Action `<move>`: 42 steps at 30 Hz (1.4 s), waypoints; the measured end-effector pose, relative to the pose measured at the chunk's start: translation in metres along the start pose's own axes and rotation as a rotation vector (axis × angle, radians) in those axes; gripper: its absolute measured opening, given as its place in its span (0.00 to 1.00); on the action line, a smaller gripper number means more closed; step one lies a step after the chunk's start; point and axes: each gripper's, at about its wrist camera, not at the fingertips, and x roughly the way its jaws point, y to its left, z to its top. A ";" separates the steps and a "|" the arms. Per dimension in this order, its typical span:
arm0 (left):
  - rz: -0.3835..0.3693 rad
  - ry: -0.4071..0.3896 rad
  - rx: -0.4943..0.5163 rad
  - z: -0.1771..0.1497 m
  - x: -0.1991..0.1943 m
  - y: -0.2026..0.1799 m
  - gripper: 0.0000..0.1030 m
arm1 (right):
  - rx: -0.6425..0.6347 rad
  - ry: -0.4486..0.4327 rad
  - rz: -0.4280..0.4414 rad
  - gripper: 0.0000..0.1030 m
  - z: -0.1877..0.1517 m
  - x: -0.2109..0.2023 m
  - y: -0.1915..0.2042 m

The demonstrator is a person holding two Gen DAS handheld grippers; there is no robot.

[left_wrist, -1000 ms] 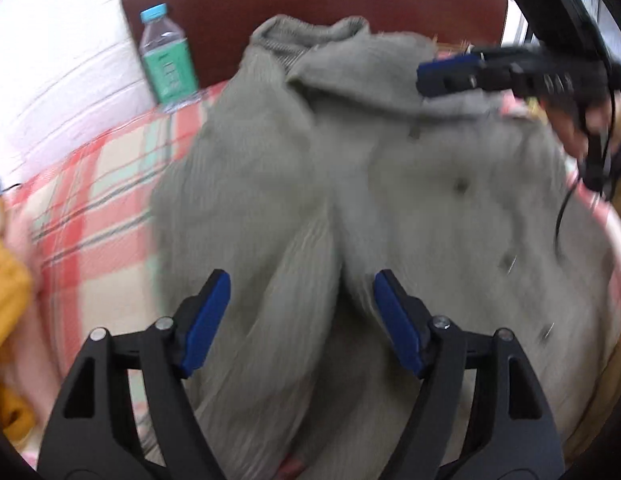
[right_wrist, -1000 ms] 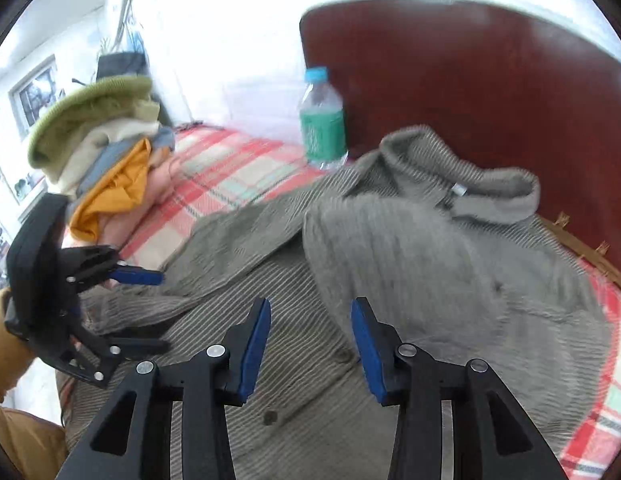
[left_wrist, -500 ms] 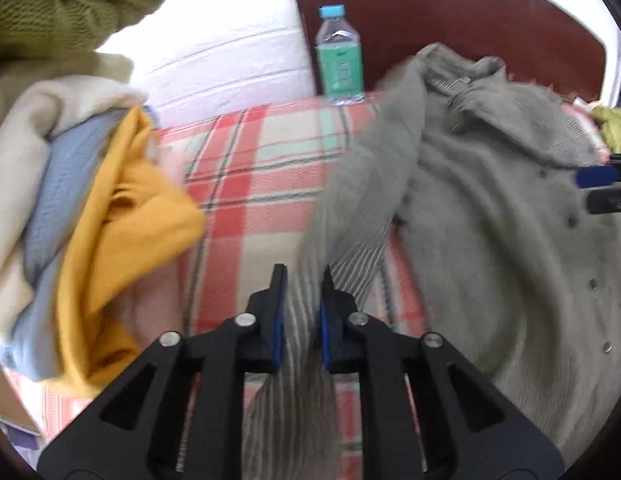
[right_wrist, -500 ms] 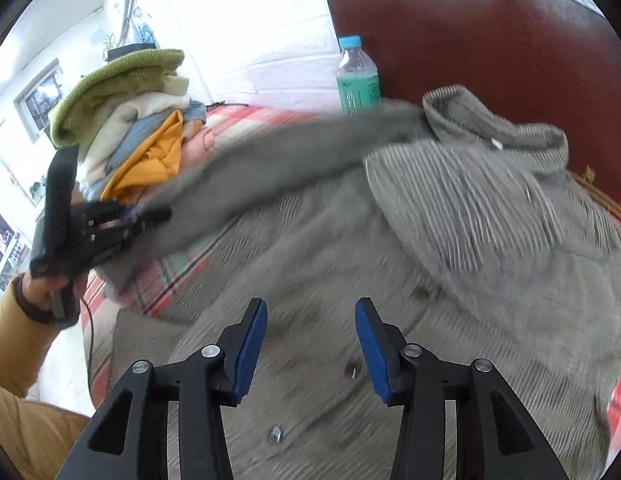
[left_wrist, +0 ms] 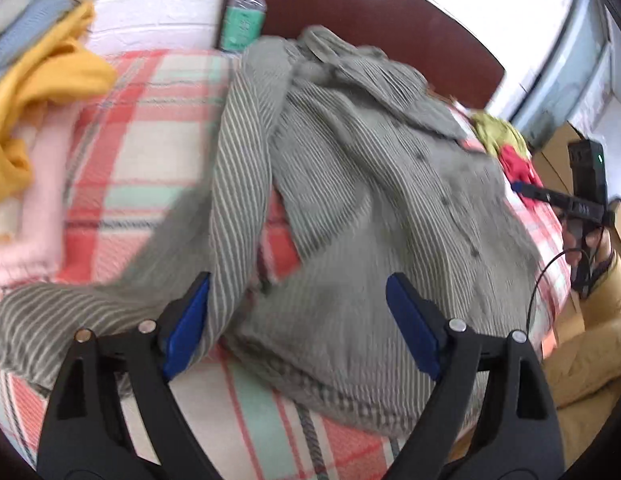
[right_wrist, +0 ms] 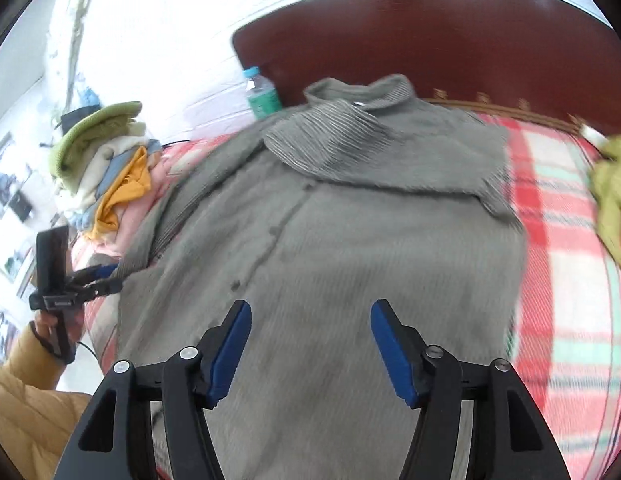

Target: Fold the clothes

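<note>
Left wrist view: both grippers' jaws gape wide, holding nothing, above the grey striped shirt [left_wrist: 370,208] on the plaid blanket [left_wrist: 150,128].

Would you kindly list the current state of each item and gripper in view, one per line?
grey shirt: buttoned, spread flat on the bed, one sleeve folded across the chest, the other trailing off to the side.
left gripper: open, the trailing sleeve lying against one finger.
right gripper: open, holding nothing, above the shirt.
water bottle: upright, capped.
pile of clothes: stacked, beside the shirt.
plaid blanket: spread under the shirt.
</note>
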 end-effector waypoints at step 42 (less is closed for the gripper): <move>-0.332 -0.046 -0.360 -0.039 -0.041 -0.044 0.07 | 0.362 -0.234 0.092 0.03 -0.097 -0.110 -0.088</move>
